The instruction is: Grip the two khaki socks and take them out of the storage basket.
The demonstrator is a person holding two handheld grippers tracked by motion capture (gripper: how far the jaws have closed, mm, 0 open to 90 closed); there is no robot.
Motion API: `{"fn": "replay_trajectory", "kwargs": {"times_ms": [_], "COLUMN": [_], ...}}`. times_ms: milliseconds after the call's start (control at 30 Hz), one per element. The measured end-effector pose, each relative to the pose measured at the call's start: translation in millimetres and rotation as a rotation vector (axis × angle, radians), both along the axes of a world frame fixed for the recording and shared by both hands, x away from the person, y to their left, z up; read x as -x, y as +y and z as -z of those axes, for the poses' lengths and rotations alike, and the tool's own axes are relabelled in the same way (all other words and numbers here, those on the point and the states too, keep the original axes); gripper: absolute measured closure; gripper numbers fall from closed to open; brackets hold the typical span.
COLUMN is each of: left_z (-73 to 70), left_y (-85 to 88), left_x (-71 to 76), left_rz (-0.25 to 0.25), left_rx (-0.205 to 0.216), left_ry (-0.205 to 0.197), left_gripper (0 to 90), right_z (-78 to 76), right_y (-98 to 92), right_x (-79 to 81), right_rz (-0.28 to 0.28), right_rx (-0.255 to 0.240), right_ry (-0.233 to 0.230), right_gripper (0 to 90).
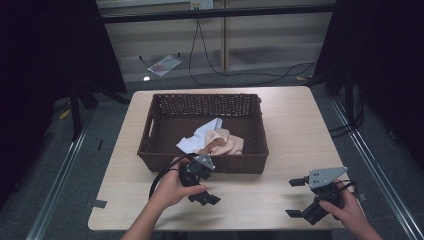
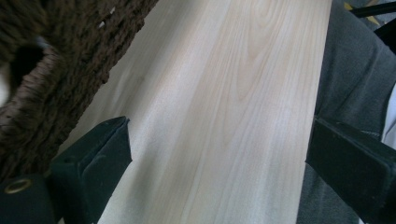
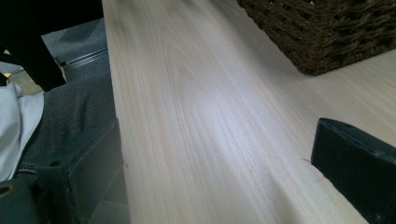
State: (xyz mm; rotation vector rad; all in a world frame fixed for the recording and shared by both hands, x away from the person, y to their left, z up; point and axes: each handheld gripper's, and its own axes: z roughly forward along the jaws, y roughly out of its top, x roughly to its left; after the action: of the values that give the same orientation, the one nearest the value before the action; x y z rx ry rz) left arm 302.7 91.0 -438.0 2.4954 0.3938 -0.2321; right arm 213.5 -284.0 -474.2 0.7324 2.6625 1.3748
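1. A dark woven basket point(image 1: 202, 131) sits at the middle of the pale wooden table point(image 1: 295, 125), holding a white cloth point(image 1: 200, 137) and a peach cloth point(image 1: 225, 142) bunched toward its near wall.
2. Just in front of that near wall, the left tongs point(image 1: 200, 187) hover over the table, jaws spread wide with nothing between them; the left gripper view has the basket's weave point(image 2: 56, 74) close beside one jaw.
3. Well to the right of the basket, near the table's front edge, the right tongs point(image 1: 295, 197) stand spread as well, bare wood between the jaws.
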Motion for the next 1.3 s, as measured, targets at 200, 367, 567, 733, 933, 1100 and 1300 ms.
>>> {"fn": "replay_trajectory", "kwargs": {"times_ms": [200, 367, 567, 733, 933, 1100, 1300], "left_z": [-12.5, -26.9, -43.2, -59.6, -72.1, -77.7, -78.9], "left_y": [0.9, 0.0, 0.7, 0.2, -2.0, -3.5, -5.3], "left_x": [-5.0, -8.9, -16.8, -26.8, -38.8, -53.7, -67.9], "left_rz": [-0.007, 0.005, -0.002, -0.027, -0.059, -0.095, -0.129], "left_rx": [0.009, 0.018, 0.045, 0.054, 0.051, 0.051, 0.051], "left_ry": [0.019, 0.043, 0.037, 0.036, 0.004, 0.015, 0.038], "left_gripper": [6.3, 6.1, 6.1, 6.0, 5.9, 5.9, 6.4], "right_z": [0.1, -0.1, -0.2, -0.3, -0.6, -0.5, -0.4], "right_y": [0.1, -0.1, -0.5, -0.5, -0.8, -0.9, -0.5], "right_x": [0.0, 0.0, 0.0, 0.2, 0.4, 0.4, 0.3], "right_rz": [0.001, 0.001, -0.001, 0.001, 0.001, 0.000, -0.001], "right_rx": [0.001, -0.001, 0.003, 0.001, -0.002, -0.002, 0.001], "right_ry": [0.001, 0.000, -0.004, -0.003, -0.002, -0.003, -0.001], "right_gripper": [1.5, 1.5, 1.4, 1.5, 1.5, 1.5, 1.5]}}
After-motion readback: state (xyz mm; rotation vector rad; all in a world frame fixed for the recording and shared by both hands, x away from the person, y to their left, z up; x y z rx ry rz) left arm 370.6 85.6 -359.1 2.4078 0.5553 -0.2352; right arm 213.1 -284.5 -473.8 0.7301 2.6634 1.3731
